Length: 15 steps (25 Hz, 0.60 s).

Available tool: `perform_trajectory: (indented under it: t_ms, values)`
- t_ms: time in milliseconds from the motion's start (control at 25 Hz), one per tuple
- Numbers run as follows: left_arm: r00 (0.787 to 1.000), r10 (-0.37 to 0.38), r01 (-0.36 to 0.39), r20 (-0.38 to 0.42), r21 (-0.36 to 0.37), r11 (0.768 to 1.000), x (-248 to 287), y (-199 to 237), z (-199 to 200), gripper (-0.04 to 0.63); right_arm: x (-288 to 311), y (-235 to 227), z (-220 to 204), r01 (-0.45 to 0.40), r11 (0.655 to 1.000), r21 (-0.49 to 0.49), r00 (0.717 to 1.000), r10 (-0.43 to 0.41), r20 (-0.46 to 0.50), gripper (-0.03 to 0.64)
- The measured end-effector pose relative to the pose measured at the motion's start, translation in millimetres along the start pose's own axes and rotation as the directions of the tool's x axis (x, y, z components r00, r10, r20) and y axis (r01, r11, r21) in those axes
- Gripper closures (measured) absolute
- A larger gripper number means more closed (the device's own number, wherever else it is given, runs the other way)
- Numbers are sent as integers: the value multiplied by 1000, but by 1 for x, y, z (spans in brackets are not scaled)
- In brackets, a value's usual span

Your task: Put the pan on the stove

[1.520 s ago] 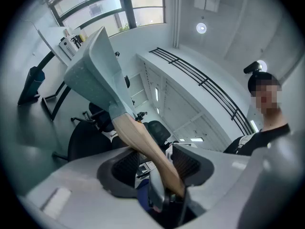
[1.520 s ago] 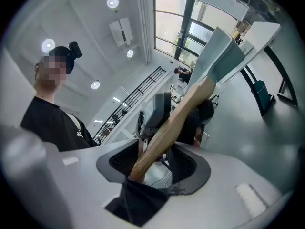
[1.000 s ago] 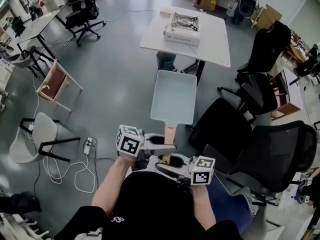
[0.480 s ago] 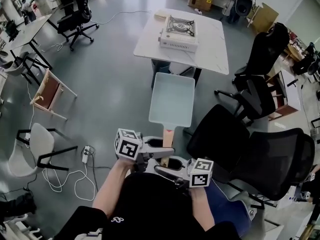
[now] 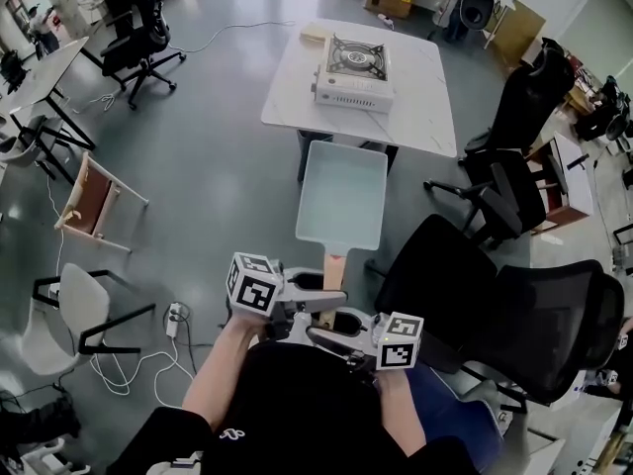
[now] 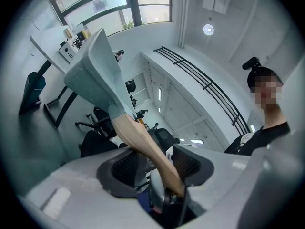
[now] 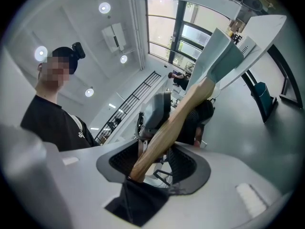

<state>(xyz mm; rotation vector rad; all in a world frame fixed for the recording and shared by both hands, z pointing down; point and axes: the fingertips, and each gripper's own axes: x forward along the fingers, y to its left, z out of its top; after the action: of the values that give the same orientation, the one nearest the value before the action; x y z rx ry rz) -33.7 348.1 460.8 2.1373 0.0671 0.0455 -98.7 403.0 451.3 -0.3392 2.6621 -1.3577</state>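
A pale blue-green rectangular pan (image 5: pixel 342 194) with a wooden handle (image 5: pixel 334 268) is held out level in front of me, over the grey floor. My left gripper (image 5: pixel 316 293) and right gripper (image 5: pixel 334 331) are both shut on that handle, one from each side. In the left gripper view the handle (image 6: pixel 147 147) runs between the pads up to the pan (image 6: pixel 95 75). The right gripper view shows the same handle (image 7: pixel 167 128) and pan (image 7: pixel 224 56). The portable gas stove (image 5: pixel 354 71) stands on a white table (image 5: pixel 425 102) beyond the pan's far edge.
Black office chairs (image 5: pixel 465 265) crowd the right side, close to my right arm. A wooden frame chair (image 5: pixel 94 201), a white chair (image 5: pixel 59 310) and loose cables (image 5: pixel 148 354) lie on the floor at left. Another black chair (image 5: pixel 138 38) stands at far left.
The table and stove have drawn closer in the head view and sit a little lower in it. Both grippers keep their hold on the handle; the pan stays level.
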Motion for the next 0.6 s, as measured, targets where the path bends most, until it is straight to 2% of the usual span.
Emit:
perform_trajectory:
  t_ms: [600]
  values:
    - [999,-34,34,-5,7,999,-14,13,27,376,21,-15,23,38,999,-22,999,-38,9,416]
